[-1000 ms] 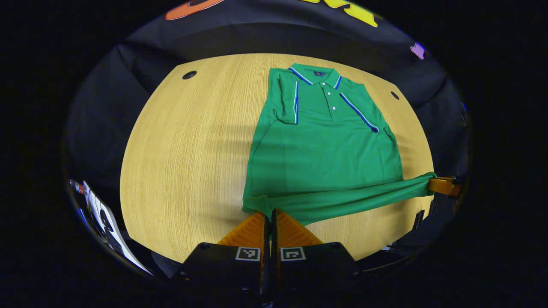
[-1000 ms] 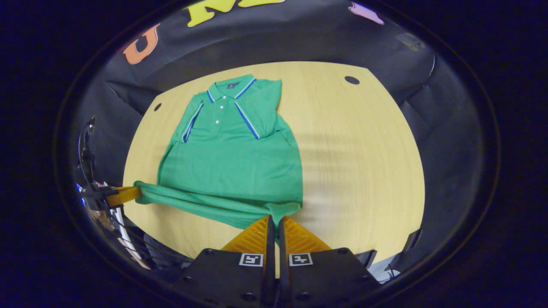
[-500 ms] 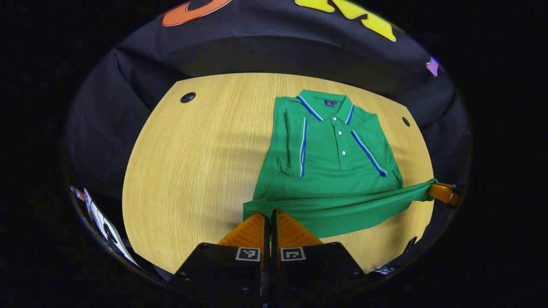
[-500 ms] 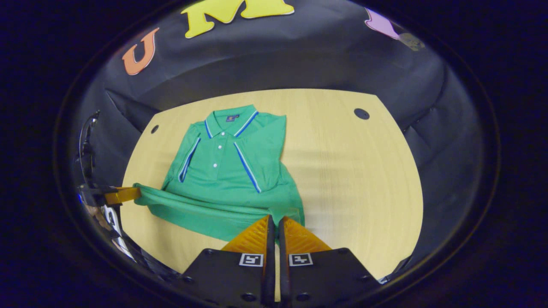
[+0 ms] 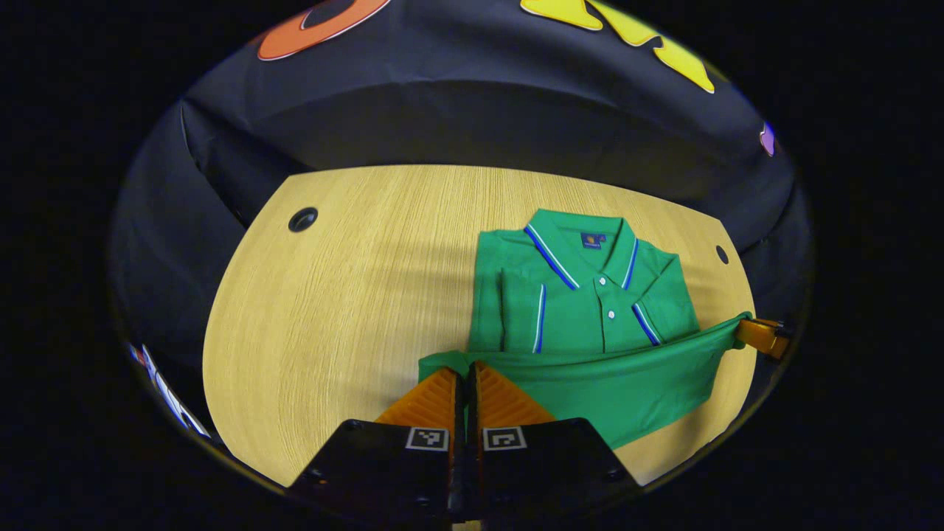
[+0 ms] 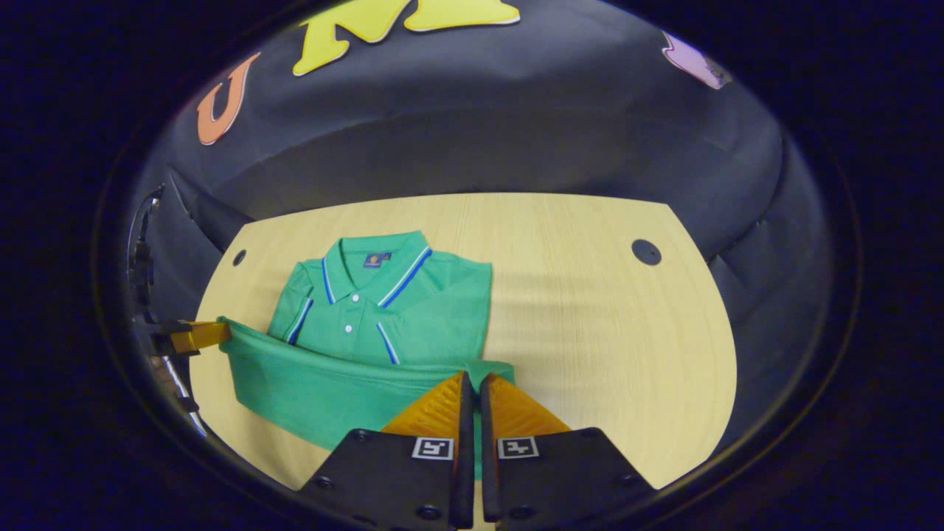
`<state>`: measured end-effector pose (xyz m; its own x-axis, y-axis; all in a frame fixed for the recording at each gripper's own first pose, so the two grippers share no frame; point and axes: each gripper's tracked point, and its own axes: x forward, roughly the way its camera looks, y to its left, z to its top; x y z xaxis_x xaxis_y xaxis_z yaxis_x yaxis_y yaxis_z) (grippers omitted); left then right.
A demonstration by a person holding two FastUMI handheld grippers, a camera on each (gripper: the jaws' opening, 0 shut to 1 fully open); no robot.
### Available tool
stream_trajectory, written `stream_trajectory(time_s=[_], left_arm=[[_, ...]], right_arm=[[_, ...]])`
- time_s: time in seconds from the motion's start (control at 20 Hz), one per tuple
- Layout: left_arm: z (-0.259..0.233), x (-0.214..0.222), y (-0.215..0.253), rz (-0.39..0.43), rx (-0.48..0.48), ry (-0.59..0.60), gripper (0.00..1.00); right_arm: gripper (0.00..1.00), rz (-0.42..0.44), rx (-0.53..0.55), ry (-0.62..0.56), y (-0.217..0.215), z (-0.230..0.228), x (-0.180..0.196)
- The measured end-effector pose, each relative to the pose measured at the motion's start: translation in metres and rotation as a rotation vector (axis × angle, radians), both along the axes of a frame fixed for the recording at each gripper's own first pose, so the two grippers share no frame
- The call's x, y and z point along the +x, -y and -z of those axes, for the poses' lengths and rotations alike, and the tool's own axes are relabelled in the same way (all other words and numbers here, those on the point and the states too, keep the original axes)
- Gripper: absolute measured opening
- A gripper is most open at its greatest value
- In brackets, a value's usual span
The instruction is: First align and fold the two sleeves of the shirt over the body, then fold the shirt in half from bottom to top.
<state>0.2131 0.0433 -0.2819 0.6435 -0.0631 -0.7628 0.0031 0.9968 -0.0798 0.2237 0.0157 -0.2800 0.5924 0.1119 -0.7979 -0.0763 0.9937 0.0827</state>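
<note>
In the left gripper view, the left gripper (image 5: 466,372) has its fingers pressed together on one bottom corner of the green shirt (image 5: 590,295), and the hem (image 5: 590,363) runs as a taut raised band across to the right gripper (image 5: 756,335) at the far edge of the view, where the other corner is pinched. Compared with a second ago, far more of the shirt's body is hidden behind the lifted hem: the band, which crossed near the bottom of the garment, now sits just below the placket buttons, and the collar (image 5: 582,243) and both folded-in sleeves lie close ahead of it on the wooden surface (image 5: 332,310). In the right gripper view, the right gripper (image 6: 472,383) likewise has its fingers closed tight on its hem corner, with the left gripper (image 6: 193,336) holding the opposite end off to the side; the lower body hangs as a loose panel beneath the hem, and the collar (image 6: 372,258) has drawn nearer than it was half a second back. The sleeves already lie over the chest, so the first step looks finished, and the bottom-to-top fold appears well over halfway carried. What remains, by my reading, is to bring the hem level with the shoulders and lay it down square before letting go.
</note>
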Motion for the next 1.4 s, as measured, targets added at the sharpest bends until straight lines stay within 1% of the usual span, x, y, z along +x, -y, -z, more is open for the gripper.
stream_trajectory(time_s=[0.2,0.25,0.3,0.35,0.45,0.5,0.65,0.75,0.8,0.85,0.9,0.95,1.1,1.2,1.25,1.3,1.35,1.4], left_arm=[[0.013,0.037,0.008,-0.008,-0.015,0.023,0.03],[0.016,0.043,0.007,-0.008,-0.010,0.025,0.03],[0.019,0.051,0.006,-0.011,-0.003,0.034,0.03],[0.018,0.059,0.004,-0.015,0.004,0.046,0.03],[0.018,0.078,0.003,-0.034,0.016,0.101,0.03],[0.015,0.087,0.002,-0.038,0.013,0.131,0.03],[0.007,0.113,0.003,-0.015,0.036,0.210,0.03],[0.001,0.127,0.006,0.008,0.058,0.263,0.02],[0.000,0.133,0.009,0.018,0.062,0.275,0.02],[0.000,0.131,0.015,0.020,0.070,0.282,0.02],[0.002,0.131,0.019,0.022,0.071,0.280,0.02],[0.006,0.128,0.018,0.015,0.073,0.274,0.02],[0.026,0.123,0.016,-0.003,0.061,0.216,0.03],[0.028,0.125,0.013,-0.017,0.050,0.221,0.04],[0.025,0.124,0.009,-0.026,0.056,0.225,0.07],[0.023,0.120,0.007,-0.034,0.068,0.222,0.02],[0.024,0.119,0.000,-0.050,0.093,0.216,0.15],[0.026,0.117,-0.002,-0.056,0.099,0.203,0.42]], right_arm=[[0.07,-0.006,-0.032,0.071,0.000,0.010,0.045],[0.10,-0.006,-0.033,0.085,-0.001,0.013,0.054],[0.07,-0.008,-0.034,0.099,-0.002,0.016,0.063],[0.10,-0.009,-0.037,0.115,-0.002,0.020,0.072],[0.04,-0.010,-0.019,0.148,-0.007,0.024,0.088],[0.07,-0.007,-0.015,0.167,-0.007,0.026,0.096],[0.07,0.004,-0.021,0.205,-0.007,0.037,0.115],[0.07,0.014,-0.023,0.207,-0.007,0.047,0.123],[0.04,0.020,-0.023,0.199,-0.006,0.054,0.124],[0.04,0.024,-0.017,0.192,-0.009,0.060,0.122],[0.07,0.028,-0.016,0.188,-0.008,0.064,0.124],[0.07,0.032,-0.012,0.184,-0.006,0.069,0.126],[0.07,0.034,-0.017,0.173,-0.005,0.075,0.126],[0.07,0.024,-0.026,0.181,-0.003,0.073,0.131],[0.10,0.017,-0.030,0.189,-0.004,0.071,0.130],[0.10,0.011,-0.034,0.192,-0.004,0.068,0.130],[0.11,0.005,-0.041,0.197,-0.005,0.067,0.130],[0.31,0.004,-0.047,0.202,-0.005,0.063,0.130]])
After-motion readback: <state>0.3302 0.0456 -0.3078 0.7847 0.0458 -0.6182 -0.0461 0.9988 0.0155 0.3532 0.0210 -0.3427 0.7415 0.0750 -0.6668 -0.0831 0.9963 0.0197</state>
